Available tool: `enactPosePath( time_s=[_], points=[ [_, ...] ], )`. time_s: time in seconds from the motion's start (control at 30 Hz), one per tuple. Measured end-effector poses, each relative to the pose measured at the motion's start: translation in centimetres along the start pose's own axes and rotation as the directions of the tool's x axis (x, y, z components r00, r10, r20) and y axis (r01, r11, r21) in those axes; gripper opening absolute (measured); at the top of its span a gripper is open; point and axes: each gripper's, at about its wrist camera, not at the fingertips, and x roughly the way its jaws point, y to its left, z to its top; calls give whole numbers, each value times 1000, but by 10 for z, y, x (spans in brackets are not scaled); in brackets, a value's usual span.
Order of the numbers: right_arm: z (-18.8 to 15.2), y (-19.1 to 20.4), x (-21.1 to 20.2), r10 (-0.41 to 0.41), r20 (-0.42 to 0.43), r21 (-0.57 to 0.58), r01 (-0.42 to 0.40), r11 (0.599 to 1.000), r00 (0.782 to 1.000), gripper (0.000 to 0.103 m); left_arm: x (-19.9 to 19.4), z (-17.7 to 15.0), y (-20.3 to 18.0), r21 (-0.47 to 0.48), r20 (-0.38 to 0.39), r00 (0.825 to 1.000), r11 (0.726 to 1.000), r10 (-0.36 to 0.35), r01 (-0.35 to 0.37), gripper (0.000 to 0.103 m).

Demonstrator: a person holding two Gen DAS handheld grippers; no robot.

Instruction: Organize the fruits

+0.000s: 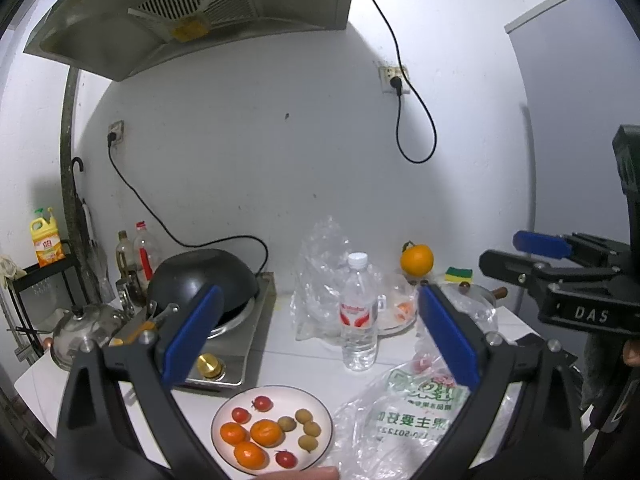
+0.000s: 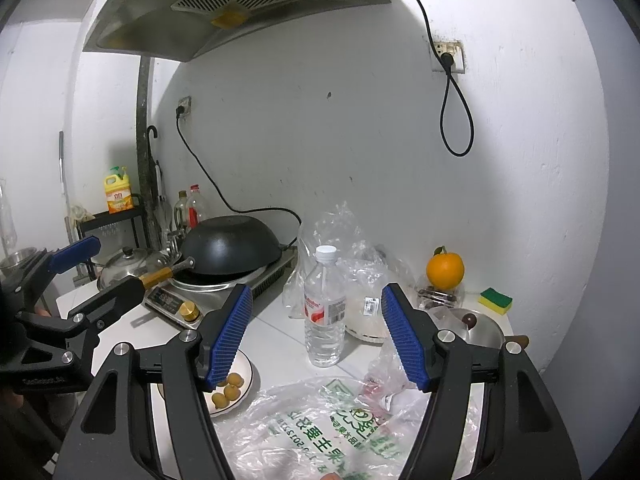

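Where the white round plate [image 1: 272,428] sits at the counter's [image 1: 280,352] front edge, it holds smooth tangerines [image 1: 267,433], red cherry tomatoes [image 1: 262,403] and dull longans [image 1: 304,416]. Crinkly printed bag [image 1: 400,416] beside it. My left claw [image 1: 320,336] and right claw [image 2: 316,336] gape wide, empty.

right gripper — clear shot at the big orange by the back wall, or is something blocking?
Probably yes. The right gripper is open and empty. The big orange sits exposed on a clear container, nothing over it; only the water bottle and pot stand nearby.
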Motion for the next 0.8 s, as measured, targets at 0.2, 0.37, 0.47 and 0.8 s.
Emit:
enactPosePath(
  time_s=[0.2,0.37,0.47,0.8],
  points=[
    [-1,-1,0,0,0,-1,0,1000,1000,70,1,0,0,-1,0,1000,1000,-1,1,99],
    [-1,-1,1,-2,-3,1,2,1000,1000,70,4,-1,0,-1,-5,1000,1000,-5,5,99],
    [-1,-1,2,-2,-4,0,2,1000,1000,70,5,-1,2,-3,-4,1000,1000,-3,3,99],
    [-4,2,7,-3,-14,-7,3,1000,1000,70,3,-2,6,-8,-4,1000,1000,-18,18,99]
  ],
)
